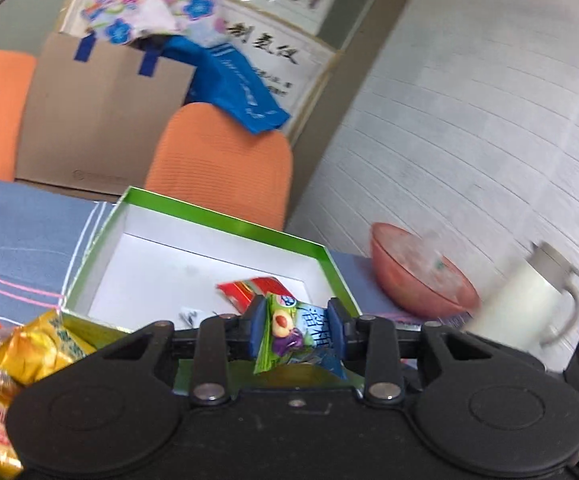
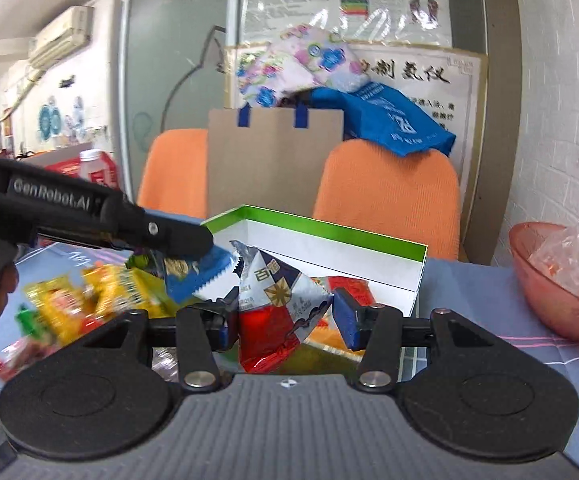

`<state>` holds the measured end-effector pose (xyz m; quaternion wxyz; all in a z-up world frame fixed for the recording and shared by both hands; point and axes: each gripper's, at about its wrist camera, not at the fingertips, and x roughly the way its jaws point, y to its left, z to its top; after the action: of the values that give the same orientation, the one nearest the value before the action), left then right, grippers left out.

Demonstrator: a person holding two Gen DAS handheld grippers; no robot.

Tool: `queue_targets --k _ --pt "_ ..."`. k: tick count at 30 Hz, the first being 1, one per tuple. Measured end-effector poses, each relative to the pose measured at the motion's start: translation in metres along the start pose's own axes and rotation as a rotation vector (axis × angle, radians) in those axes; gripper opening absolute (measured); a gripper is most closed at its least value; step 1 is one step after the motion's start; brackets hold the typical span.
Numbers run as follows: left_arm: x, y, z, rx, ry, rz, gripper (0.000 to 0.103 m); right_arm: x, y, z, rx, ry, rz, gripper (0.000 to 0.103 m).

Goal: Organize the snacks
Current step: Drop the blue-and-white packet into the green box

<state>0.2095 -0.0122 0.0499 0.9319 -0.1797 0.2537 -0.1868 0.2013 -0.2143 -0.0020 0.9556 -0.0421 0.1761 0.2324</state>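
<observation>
Both grippers have a snack pinched right now. The left gripper [image 1: 296, 330], low centre of its own view, has its blue pads closed down narrow on a green plum-candy packet [image 1: 291, 330], which sits upright between them. The right gripper [image 2: 285, 316], low centre of the right wrist view, stands wider and clamps a puffy silver-and-red packet [image 2: 273, 304]; the left pad is half hidden by the packet, but the packet looks squeezed and off the table.

Moving outward: just behind both is the green-rimmed box [image 1: 225, 222] with a white inside, middle of the frame. Only one red wrapper [image 1: 255, 290] is clearly lying in it, so most of the floor is bare. There might be more there, hard to tell.

Lower left in the left view there's a pile of yellow snack bags [image 1: 29, 350] on the blue tablecloth [image 1: 17, 240], outside the box. A pink bowl [image 1: 421, 280] sits at right.

So I'd say it's early: two packets on the way, a heap left to sort.
</observation>
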Motion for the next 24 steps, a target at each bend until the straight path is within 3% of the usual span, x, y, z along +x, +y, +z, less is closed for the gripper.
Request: queue_targets --k 9,10,12,13,15,20,24 --pt "0.037 0.04 0.013 -0.084 0.012 0.084 0.058 0.043 -0.013 0.001 0.064 0.045 -0.038 0.083" --pt "0.04 0.042 0.012 -0.082 0.011 0.093 0.066 0.047 -0.014 0.001 0.06 0.047 -0.047 0.086" --pt "0.044 0.041 0.01 -0.045 0.0 0.144 0.101 0.056 -0.013 -0.002 0.045 0.071 -0.072 0.095" --pt "0.044 0.04 0.009 -0.028 -0.003 0.176 0.103 0.06 -0.012 -0.005 0.033 0.094 -0.083 0.103" --pt "0.037 0.038 0.008 -0.01 -0.017 0.213 0.103 0.061 -0.012 -0.006 0.01 0.114 -0.123 0.103" --pt "-0.008 0.033 0.012 -0.033 -0.012 0.114 0.103 0.022 -0.011 0.0 0.061 0.052 -0.109 0.103" --pt "-0.062 0.025 0.007 -0.024 -0.036 0.091 0.103 -0.027 -0.002 0.0 0.141 -0.029 -0.02 0.103"
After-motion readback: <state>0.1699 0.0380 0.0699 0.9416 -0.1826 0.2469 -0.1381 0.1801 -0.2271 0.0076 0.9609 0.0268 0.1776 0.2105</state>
